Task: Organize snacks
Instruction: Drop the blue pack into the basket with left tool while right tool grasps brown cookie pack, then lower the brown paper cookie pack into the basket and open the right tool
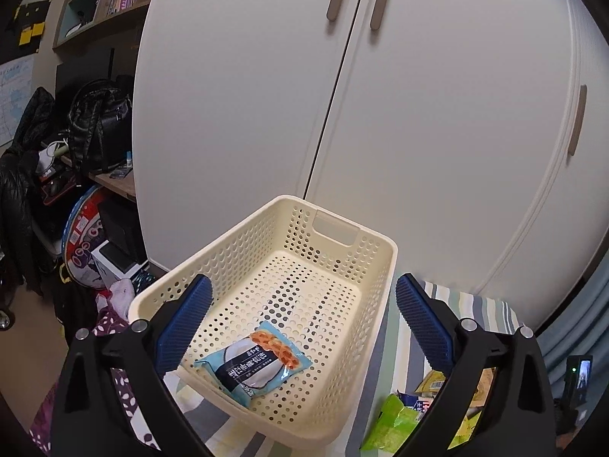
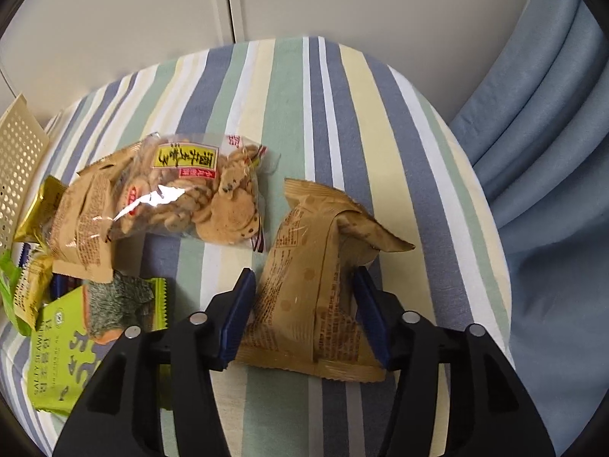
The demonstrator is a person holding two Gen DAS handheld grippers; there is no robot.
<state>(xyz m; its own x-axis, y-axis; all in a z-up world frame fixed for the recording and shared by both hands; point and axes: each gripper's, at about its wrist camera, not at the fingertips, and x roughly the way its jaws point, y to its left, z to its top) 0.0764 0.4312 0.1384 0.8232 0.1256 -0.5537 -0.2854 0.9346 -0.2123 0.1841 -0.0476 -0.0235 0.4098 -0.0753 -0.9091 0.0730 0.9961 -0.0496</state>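
A cream perforated basket (image 1: 342,228) stands on the striped cloth (image 1: 475,304) and holds one light-blue snack packet (image 1: 253,365). My left gripper (image 1: 302,304) hovers over the basket's near end, open, with nothing between its blue pads. In the right wrist view, a crumpled brown paper snack packet (image 2: 308,278) sits between both blue pads of my right gripper (image 2: 304,312), which is shut on it just above the striped cloth (image 2: 342,122). To its left lies a clear bag of round cookies (image 2: 190,194), with a green packet (image 2: 64,354) and a gold packet (image 2: 36,209) beside it.
White cupboard doors (image 1: 418,114) rise right behind the basket. The basket's corner (image 2: 17,160) shows at the far left of the right wrist view. A blue curtain (image 2: 552,152) hangs to the right. Bags and clutter (image 1: 87,133) fill the left. Green packets (image 1: 392,426) lie near the basket.
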